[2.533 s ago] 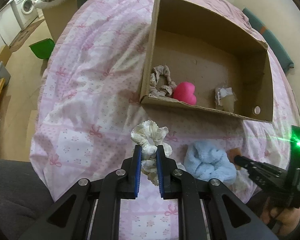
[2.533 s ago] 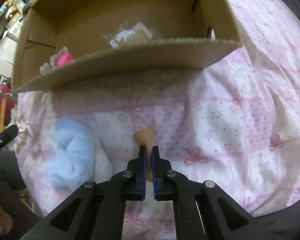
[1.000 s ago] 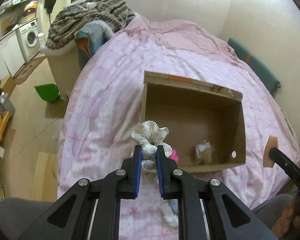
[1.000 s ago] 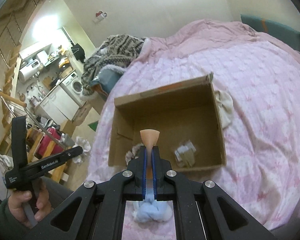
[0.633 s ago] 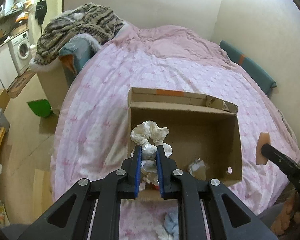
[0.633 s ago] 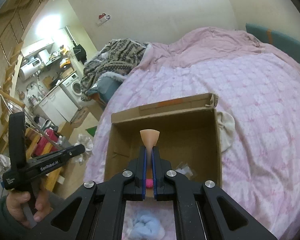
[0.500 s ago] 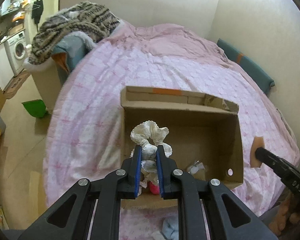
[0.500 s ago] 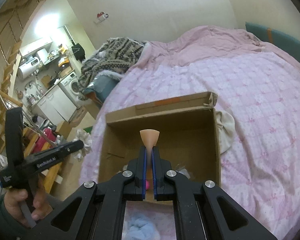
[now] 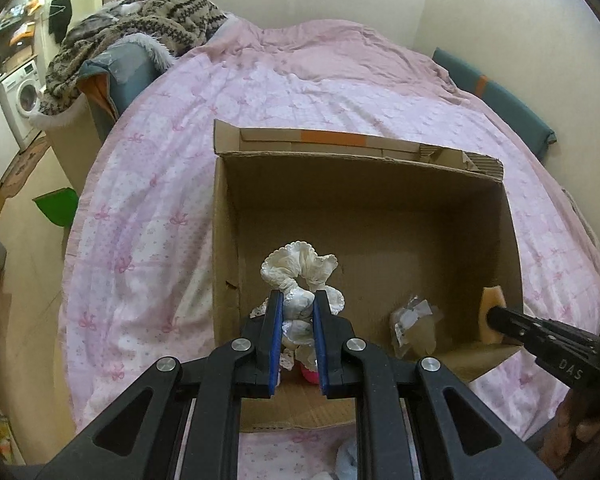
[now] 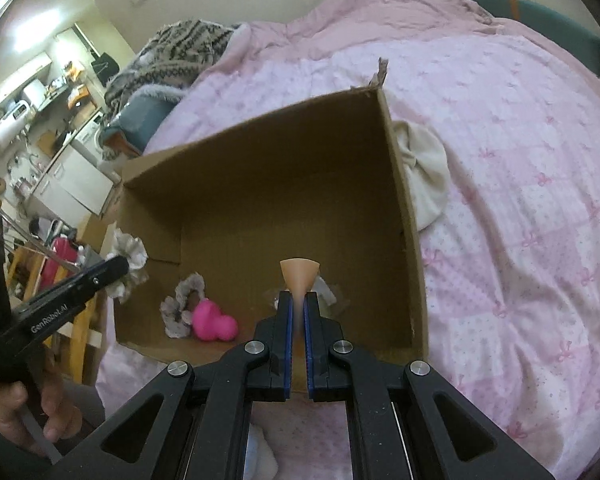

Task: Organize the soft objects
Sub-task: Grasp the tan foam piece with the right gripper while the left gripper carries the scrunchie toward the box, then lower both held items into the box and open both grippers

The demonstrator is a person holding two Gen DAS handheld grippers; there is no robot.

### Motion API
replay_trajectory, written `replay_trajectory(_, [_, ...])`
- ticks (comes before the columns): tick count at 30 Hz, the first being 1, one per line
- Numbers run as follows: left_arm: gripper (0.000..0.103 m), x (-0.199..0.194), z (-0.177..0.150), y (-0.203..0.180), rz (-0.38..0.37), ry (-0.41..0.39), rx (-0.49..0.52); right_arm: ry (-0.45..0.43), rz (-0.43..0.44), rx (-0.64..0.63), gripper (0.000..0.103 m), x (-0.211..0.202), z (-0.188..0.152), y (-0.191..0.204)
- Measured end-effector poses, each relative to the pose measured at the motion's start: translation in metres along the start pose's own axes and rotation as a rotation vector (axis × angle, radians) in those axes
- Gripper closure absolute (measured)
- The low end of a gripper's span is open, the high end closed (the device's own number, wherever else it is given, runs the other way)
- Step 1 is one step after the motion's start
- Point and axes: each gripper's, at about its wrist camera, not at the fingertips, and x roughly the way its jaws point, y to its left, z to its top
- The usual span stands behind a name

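Both my grippers hold soft things over the open cardboard box (image 9: 364, 208).

My left gripper (image 9: 296, 312) is clamped on a white frilly scrunchie (image 9: 298, 270); my right gripper (image 10: 299, 308) pinches a thin peach sponge (image 10: 299, 274). In the box lie a pink heart (image 10: 214, 322), a grey scrunchie (image 10: 182, 310) and a clear wrapper (image 9: 414, 326), on the pink bedspread (image 10: 520, 200).

We see a bed (image 9: 172, 184) in pink quilt; on it a cardboard box (image 9: 364, 216) and, beside it, a cream cloth (image 10: 424, 176).
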Motion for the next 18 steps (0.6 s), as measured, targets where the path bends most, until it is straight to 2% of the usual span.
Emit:
replay_trajectory(7, [0.090,0.009,-0.013,-0.015,-0.040,0.057,0.068,0.042,0.024,-0.026,0.096,0.012,0.000,0.009])
replay_trajectory(11, [0.090,0.009,-0.014,-0.023,-0.039,0.042,0.091,0.078,0.046,-0.051,0.096,0.019,-0.003,0.015])
replay_trajectory(18, [0.088,0.010,-0.015,-0.026,-0.048,0.043,0.094,0.082,0.056,-0.048,0.096,0.020,-0.002,0.015])
